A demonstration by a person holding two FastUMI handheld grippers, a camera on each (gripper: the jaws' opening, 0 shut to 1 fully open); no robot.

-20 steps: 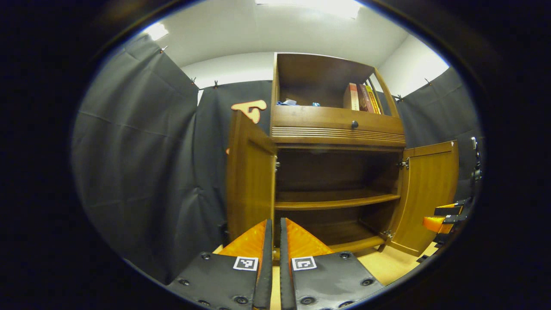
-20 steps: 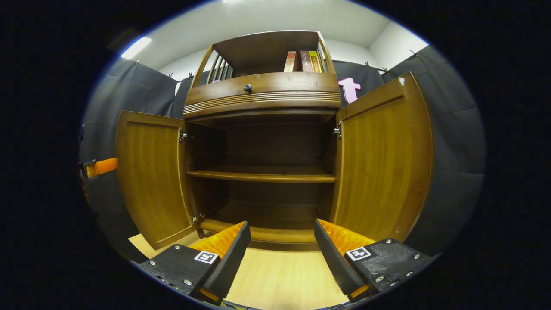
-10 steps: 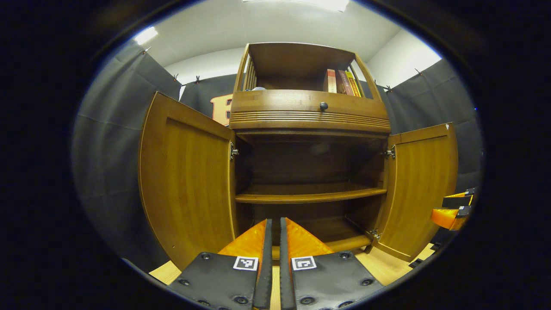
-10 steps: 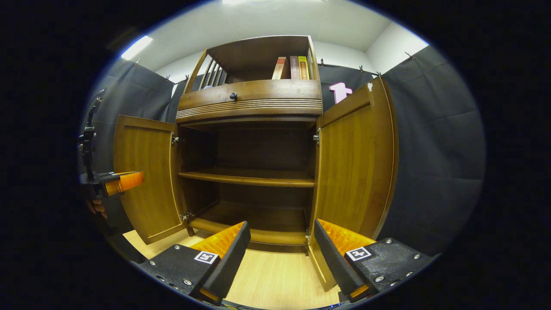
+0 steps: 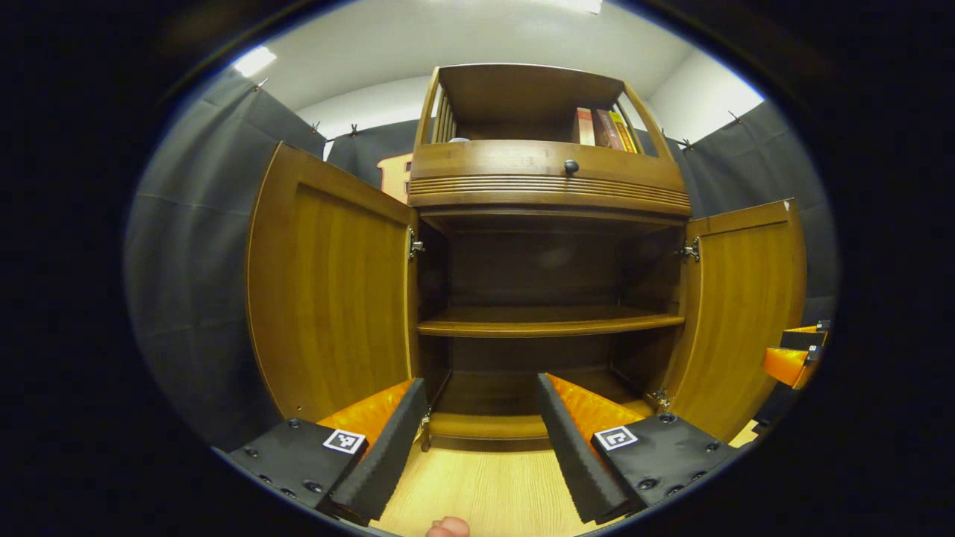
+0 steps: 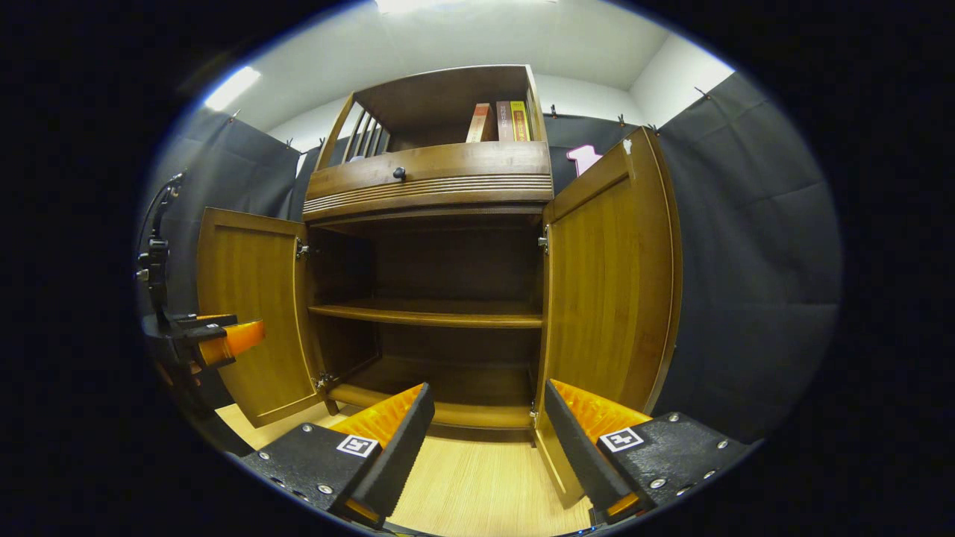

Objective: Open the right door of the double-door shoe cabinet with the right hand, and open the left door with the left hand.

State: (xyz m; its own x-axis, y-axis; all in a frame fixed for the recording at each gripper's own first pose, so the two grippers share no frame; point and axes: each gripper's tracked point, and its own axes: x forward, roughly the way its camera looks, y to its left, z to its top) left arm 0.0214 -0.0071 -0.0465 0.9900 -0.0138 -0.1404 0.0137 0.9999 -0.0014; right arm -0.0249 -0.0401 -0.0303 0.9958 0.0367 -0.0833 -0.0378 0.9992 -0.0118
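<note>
Both shoe cabinet (image 5: 548, 186) doors stand open; each tool (image 5: 477, 436) (image 6: 489, 440) spread, empty

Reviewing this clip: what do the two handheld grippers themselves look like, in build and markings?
Each gripper, left and right, has two wedge-shaped fingers with ribbed inner faces, bolted to dark plates studded with round screws. Each plate carries a small square black-and-white marker.

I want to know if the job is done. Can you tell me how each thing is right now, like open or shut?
Left door: open wide.
Right door: open wide.
Drawer: shut.
Shelf: bare.
Books: upright on top.
Left gripper: jaws open, holding nothing.
Right gripper: jaws open, holding nothing.
</note>
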